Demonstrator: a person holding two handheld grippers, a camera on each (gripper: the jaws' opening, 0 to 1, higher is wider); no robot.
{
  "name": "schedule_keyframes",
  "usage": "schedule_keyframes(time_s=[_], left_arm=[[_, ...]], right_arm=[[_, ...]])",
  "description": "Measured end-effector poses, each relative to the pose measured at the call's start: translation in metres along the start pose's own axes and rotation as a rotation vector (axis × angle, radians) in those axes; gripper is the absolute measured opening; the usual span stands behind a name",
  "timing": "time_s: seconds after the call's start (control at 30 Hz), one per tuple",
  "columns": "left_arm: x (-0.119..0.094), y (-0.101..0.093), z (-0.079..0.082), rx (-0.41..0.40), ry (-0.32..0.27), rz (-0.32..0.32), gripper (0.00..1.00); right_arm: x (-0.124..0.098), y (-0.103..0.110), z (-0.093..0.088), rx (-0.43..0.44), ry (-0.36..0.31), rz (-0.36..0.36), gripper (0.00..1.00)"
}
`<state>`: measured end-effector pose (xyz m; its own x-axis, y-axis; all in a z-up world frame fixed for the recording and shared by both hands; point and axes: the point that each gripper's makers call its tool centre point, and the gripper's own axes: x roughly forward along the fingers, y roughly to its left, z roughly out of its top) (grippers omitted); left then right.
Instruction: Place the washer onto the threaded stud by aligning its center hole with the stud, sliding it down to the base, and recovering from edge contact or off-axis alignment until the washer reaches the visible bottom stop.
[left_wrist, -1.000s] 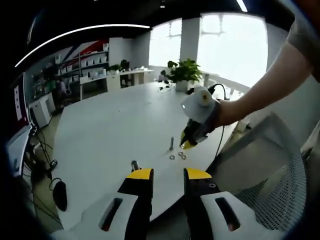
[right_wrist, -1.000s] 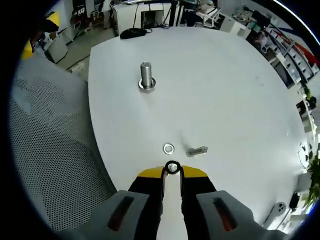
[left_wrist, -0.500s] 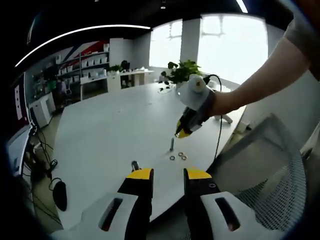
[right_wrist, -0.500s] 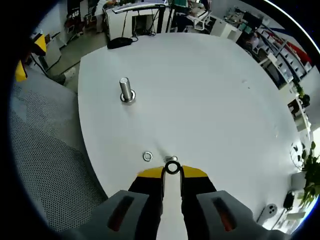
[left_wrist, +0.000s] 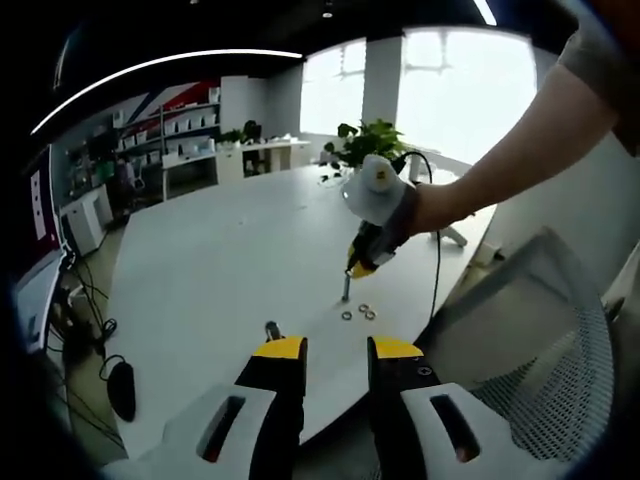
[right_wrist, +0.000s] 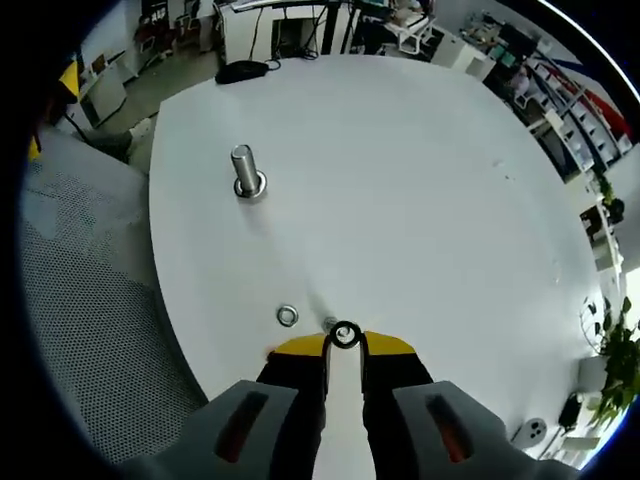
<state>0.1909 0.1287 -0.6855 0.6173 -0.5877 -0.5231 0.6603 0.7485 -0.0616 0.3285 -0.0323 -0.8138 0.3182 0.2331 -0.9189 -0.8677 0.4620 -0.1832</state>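
Note:
My right gripper (right_wrist: 345, 343) is shut on a small steel washer (right_wrist: 345, 335), holding it flat at the yellow tips. A slim stud (right_wrist: 328, 322) pokes out just beside and under that washer. In the left gripper view the right gripper (left_wrist: 360, 268) hangs just above this upright stud (left_wrist: 346, 289), with two loose washers (left_wrist: 356, 314) on the white table beside it. A thicker stud (right_wrist: 243, 170) stands upright further off with a washer at its base; it sits just beyond my left gripper (left_wrist: 337, 348), which is open and holds nothing.
One loose washer (right_wrist: 287, 316) lies left of my right tips. The round white table (right_wrist: 420, 180) ends close by at a grey mesh chair (right_wrist: 90, 300). A potted plant (left_wrist: 365, 145) stands at the far table edge. A person's arm (left_wrist: 500, 170) reaches in from the right.
The right gripper has lifted the washer off the table and carried it left, to just above the slim stud. My left gripper has stayed put.

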Motion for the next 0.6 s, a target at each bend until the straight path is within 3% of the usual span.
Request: schedule_keyframes(time_s=[0.6], left_arm=[[0.002, 0.0, -0.004, -0.005, 0.022, 0.0, 0.22]], right_arm=[[0.022, 0.008, -0.006, -0.013, 0.029, 0.049, 0.13]])
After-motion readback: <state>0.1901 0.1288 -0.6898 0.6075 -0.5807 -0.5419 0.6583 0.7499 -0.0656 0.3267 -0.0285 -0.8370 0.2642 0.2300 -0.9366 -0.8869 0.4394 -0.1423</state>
